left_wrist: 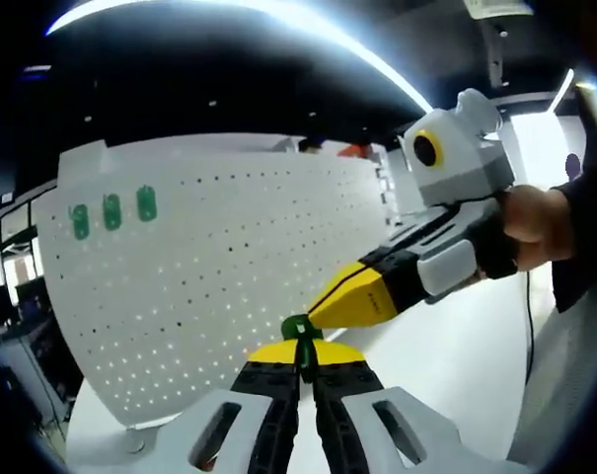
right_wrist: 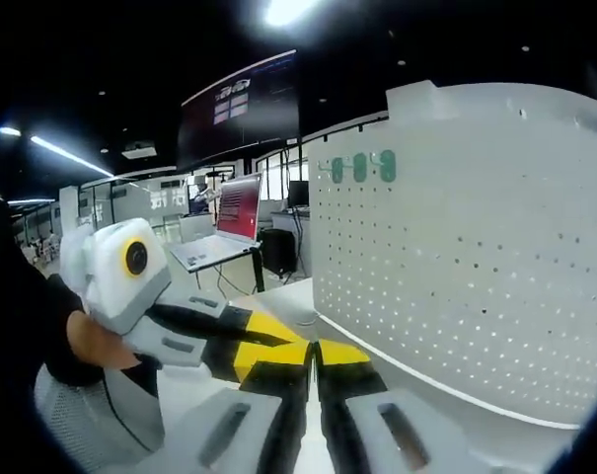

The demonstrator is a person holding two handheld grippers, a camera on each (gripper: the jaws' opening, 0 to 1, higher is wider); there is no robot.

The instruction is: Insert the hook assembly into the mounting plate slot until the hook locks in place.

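Left gripper view has the left gripper point(left_wrist: 300, 357) pinching a green hook point(left_wrist: 298, 329), the right gripper point(left_wrist: 330, 306) touching it with jaws together, insertion into the white pegboard point(left_wrist: 209, 286) pending.

My own right gripper point(right_wrist: 312, 363) rises from the bottom, its yellow-tipped black jaws pressed together with no gap I can see between them. Just to its left the left gripper point(right_wrist: 241, 348) comes in, its yellow tip touching or nearly touching mine, a hand point(right_wrist: 93, 344) gripping it behind the grey body. To the right stands a white pegboard point(right_wrist: 476, 267), upright on the white table point(right_wrist: 303, 296). Three green hooks point(right_wrist: 362, 167) sit in a row near its upper left corner. Farther off, an open laptop point(right_wrist: 227, 225) rests on a stand.
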